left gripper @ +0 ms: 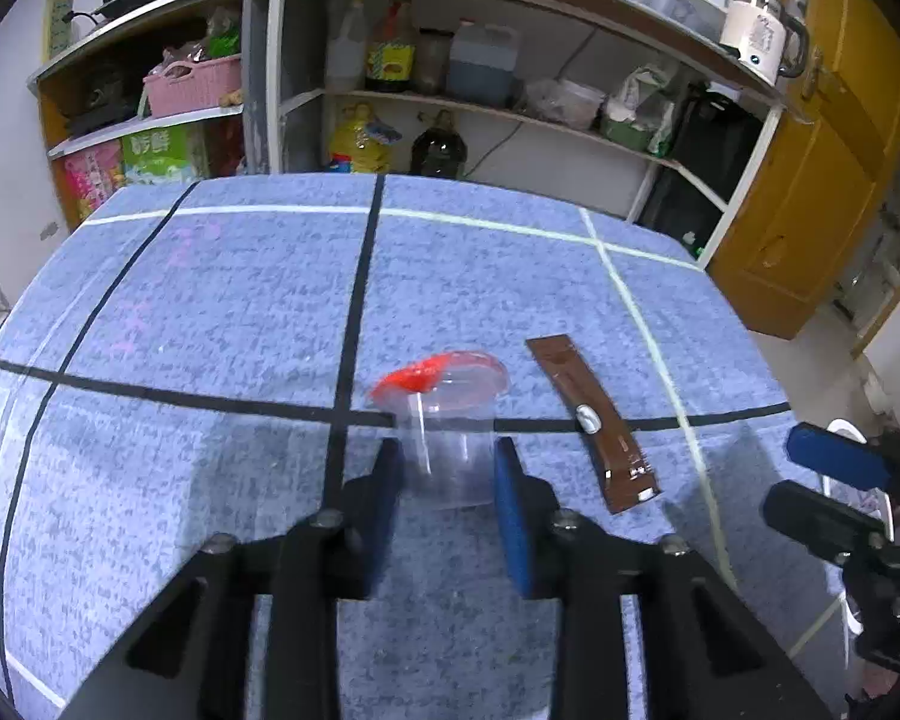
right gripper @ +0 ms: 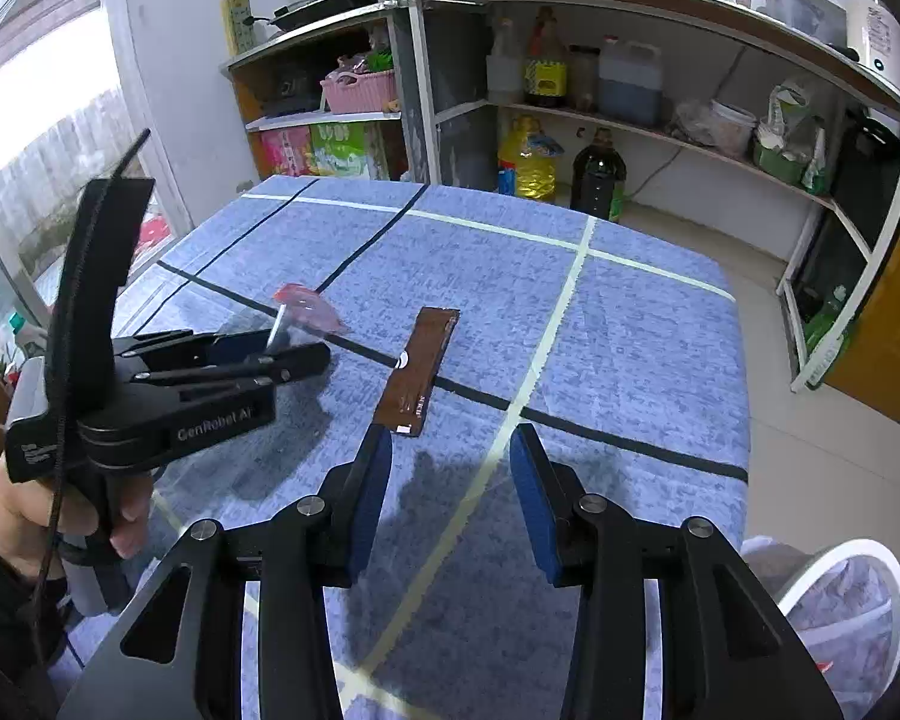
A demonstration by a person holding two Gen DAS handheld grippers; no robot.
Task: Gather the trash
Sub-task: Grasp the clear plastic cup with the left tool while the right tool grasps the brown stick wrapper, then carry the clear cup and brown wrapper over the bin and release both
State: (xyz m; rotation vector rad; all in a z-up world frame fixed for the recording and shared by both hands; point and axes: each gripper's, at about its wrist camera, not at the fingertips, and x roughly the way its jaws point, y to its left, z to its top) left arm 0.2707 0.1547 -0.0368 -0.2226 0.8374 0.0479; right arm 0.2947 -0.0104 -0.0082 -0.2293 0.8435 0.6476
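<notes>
Cup between left tongs, wrapper ahead of right

Tongs first: the left gripper [left gripper: 447,468] pinches a clear plastic cup [left gripper: 450,426] with a red lid. The right gripper [right gripper: 447,468] gapes, holding nothing. Just beyond its left fingertip lies a brown wrapper [right gripper: 417,372]. Past both, the blue table [right gripper: 630,312] spreads bare to its far edge.

The one clearly readable text is "GenRobot AI", in pale letters on the black side of the left hand-held gripper [right gripper: 306,360], seen from the right wrist view. Just right of that hand-held gripper, the brown wrapper [right gripper: 417,369] carries small print near its closer end, too small to read. Shelf box labels are blurred.
</notes>
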